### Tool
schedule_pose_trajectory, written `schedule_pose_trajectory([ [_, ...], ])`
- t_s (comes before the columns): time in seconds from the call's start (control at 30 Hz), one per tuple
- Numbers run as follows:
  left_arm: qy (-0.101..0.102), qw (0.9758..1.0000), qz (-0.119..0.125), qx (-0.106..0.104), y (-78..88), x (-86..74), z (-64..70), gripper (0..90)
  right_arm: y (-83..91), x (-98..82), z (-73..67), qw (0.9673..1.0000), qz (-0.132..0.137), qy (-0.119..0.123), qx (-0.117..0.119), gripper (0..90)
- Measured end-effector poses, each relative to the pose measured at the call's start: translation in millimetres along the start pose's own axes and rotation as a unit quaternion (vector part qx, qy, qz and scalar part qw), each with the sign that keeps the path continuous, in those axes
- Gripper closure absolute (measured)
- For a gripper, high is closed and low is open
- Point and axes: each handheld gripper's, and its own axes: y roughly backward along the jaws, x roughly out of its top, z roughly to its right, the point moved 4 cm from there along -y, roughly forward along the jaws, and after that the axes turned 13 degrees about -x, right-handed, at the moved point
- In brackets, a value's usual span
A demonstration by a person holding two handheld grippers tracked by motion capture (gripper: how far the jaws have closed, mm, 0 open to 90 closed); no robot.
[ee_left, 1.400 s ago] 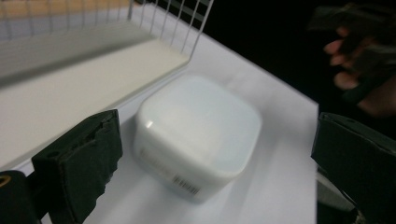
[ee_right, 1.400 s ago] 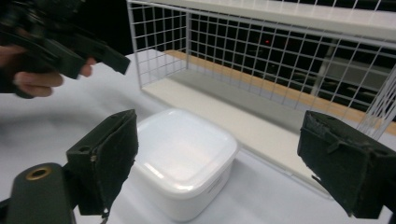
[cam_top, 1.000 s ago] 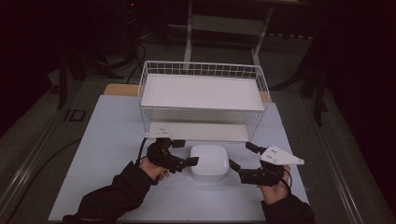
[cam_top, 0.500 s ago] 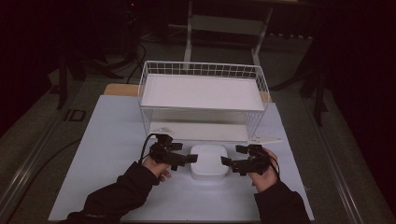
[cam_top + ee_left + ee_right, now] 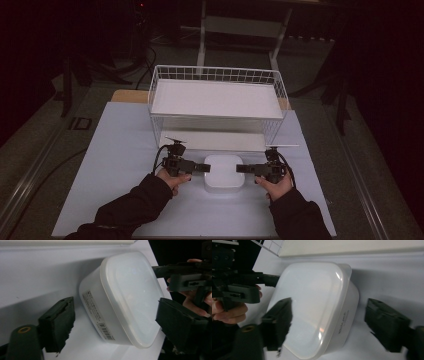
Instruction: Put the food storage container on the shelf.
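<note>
A white plastic container [image 5: 224, 173] with a frosted lid lies on the white table mat, in front of the wire basket. My left gripper [image 5: 201, 168] points at its left side and my right gripper [image 5: 242, 169] at its right side. In the left gripper view the container [image 5: 130, 295] sits between my open jaws, a barcode label on its near wall; the left gripper [image 5: 116, 303] is not clamped on it. The right gripper [image 5: 329, 304] is open too, its jaws on either side of the container [image 5: 312, 302], one over the lid.
A white wire basket [image 5: 215, 75] with a shelf board stands just behind the container. The white mat [image 5: 115, 160] stretches left and right of the hands. The other hand's gripper [image 5: 185, 277] faces the left camera; its counterpart [image 5: 242, 287] faces the right camera.
My right gripper has swung in from the right and now faces the container's right side. My left gripper has edged closer to the left side. The container has not moved.
</note>
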Motion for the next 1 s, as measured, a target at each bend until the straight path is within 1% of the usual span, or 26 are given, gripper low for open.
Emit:
schedule_pose_trajectory([
  [0.03,0.000,1.0000,0.000,0.000,0.0,0.0,0.0,18.6,0.0,0.0,0.0,1.0000,0.000,0.000,0.000,24.3],
  [0.07,0.014,0.9999,-0.008,-0.002,-2.8,-0.7,-1.6,18.6,-0.8,-0.1,0.6,1.0000,-0.002,-0.002,-0.001,26.0],
  [0.13,0.022,0.9995,-0.019,-0.008,-6.3,-2.1,-2.4,25.7,-3.3,-0.7,1.0,0.9998,-0.017,-0.012,0.003,32.9],
  [0.17,0.024,0.9995,-0.020,-0.005,-7.2,-2.6,-3.1,27.1,-4.5,-1.1,0.5,0.9996,-0.024,-0.013,0.006,34.7],
  [0.23,0.032,0.9991,-0.024,-0.013,-9.2,-3.4,-3.5,35.1,-5.6,-1.1,1.0,0.9994,-0.027,-0.021,0.009,41.5],
  [0.27,0.034,0.9990,-0.025,-0.014,-9.5,-3.7,-3.6,36.0,-5.9,-1.2,0.5,0.9993,-0.029,-0.020,0.008,42.2],
  [0.33,0.038,0.9985,-0.026,-0.028,-9.5,-3.8,-2.7,43.5,-5.6,-1.7,-0.8,0.9992,-0.032,-0.023,0.009,49.4],
  [0.37,0.037,0.9986,-0.025,-0.030,-9.7,-3.5,-1.7,46.2,-6.0,-2.3,-1.9,0.9990,-0.037,-0.023,0.009,51.2],
  [0.4,0.037,0.9986,-0.026,-0.028,-9.7,-3.3,-1.0,48.5,-6.8,-3.1,-2.4,0.9989,-0.039,-0.023,0.003,51.4],
  [0.43,0.035,0.9986,-0.028,-0.027,-9.3,-3.1,-1.0,49.0,-7.0,-3.5,-2.6,0.9989,-0.041,-0.023,0.003,51.5],
  [0.5,0.044,0.9982,-0.024,-0.032,-7.6,-2.6,-1.3,51.7,-6.6,-3.2,-2.8,0.9987,-0.043,-0.027,0.001,52.4],
  [0.6,0.029,0.9991,-0.019,-0.023,-3.4,-1.2,2.6,60.9,-5.9,-4.4,-3.5,0.9989,-0.038,-0.026,-0.004,53.7],
  [0.63,0.029,0.9991,-0.019,-0.023,-3.4,-1.2,2.6,62.4,-5.3,-4.8,-3.8,0.9990,-0.035,-0.025,-0.006,54.6],
  [0.67,0.024,0.9995,-0.017,-0.013,-3.3,-1.7,5.0,62.7,-4.4,-4.9,-4.4,0.9991,-0.034,-0.024,-0.009,56.4],
  [0.77,0.021,0.9996,-0.018,-0.009,-3.0,-1.7,6.2,63.5,0.2,-3.7,-5.9,0.9995,-0.019,-0.006,-0.024,64.3],
  [0.8,0.018,0.9997,-0.017,-0.005,-2.0,-1.4,7.1,65.0,1.0,-3.9,-6.3,0.9994,-0.022,-0.009,-0.026,64.5],
  [0.9,0.020,0.9997,-0.014,-0.006,-2.1,-1.8,7.1,66.5,1.0,-4.7,-4.5,0.9996,-0.019,-0.011,-0.019,65.2],
  [0.97,0.025,0.9996,-0.012,-0.006,-2.1,-2.0,7.5,67.2,1.3,-4.7,-4.4,0.9994,-0.021,-0.016,-0.020,66.3],
  [1.0,0.023,0.9996,-0.014,-0.005,-2.0,-2.2,8.0,67.3,1.9,-4.5,-3.9,0.9993,-0.024,-0.020,-0.018,66.9],
])
